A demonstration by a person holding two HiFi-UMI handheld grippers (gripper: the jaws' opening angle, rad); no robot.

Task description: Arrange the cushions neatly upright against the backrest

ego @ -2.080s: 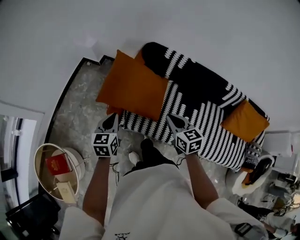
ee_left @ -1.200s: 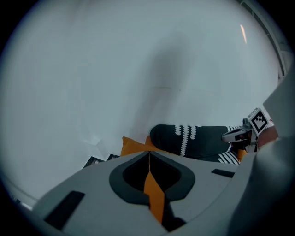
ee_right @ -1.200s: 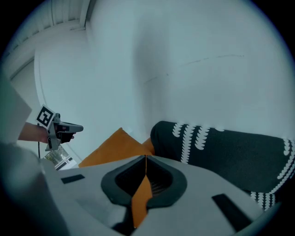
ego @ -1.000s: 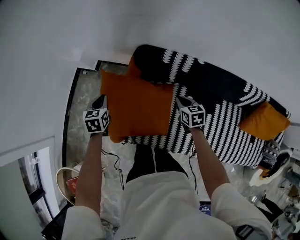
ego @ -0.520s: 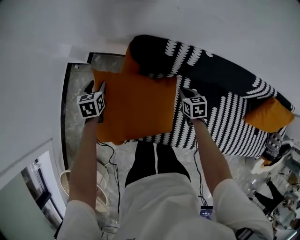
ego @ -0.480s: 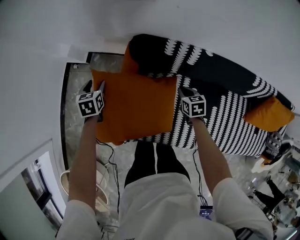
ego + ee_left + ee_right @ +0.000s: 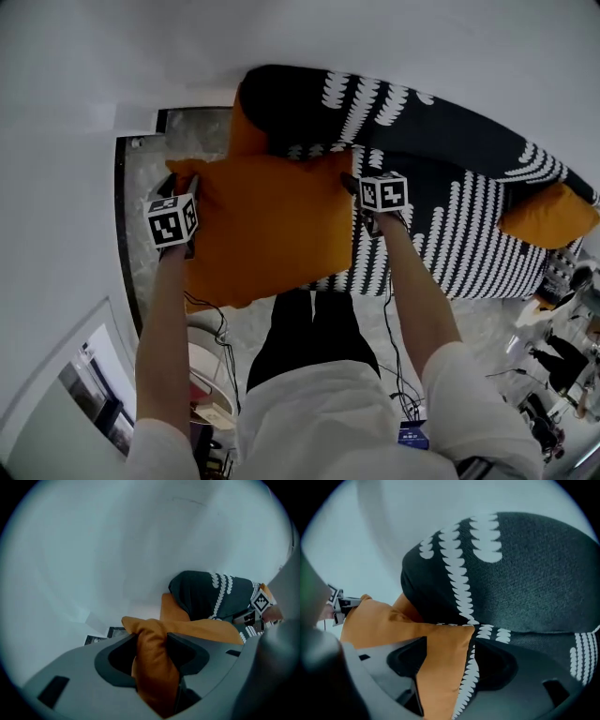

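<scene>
A big orange cushion [image 7: 267, 225] lies tilted over the left end of the black sofa [image 7: 441, 112] with white scallop stripes, its top edge near the backrest. My left gripper [image 7: 181, 184] is at its top left corner and my right gripper [image 7: 350, 181] at its top right corner. Both jaws have just been opening. In the left gripper view the bunched corner [image 7: 154, 667] still fills the gap of the left gripper [image 7: 152, 641]. In the right gripper view the flat corner [image 7: 436, 667] lies loose in the right gripper [image 7: 450, 653]. A second orange cushion [image 7: 246, 131] stands behind, a third [image 7: 548, 214] at the sofa's right end.
A white wall runs behind and left of the sofa. Marbled floor [image 7: 183, 141] shows at the sofa's left end, with a round side table [image 7: 204, 370] and cables [image 7: 394, 370] near my legs. Clutter [image 7: 562, 356] stands at the far right.
Both grippers carried the big orange cushion forward and down onto the sofa's left end. Its top edge now reaches the backrest, and both pairs of jaws have opened.
</scene>
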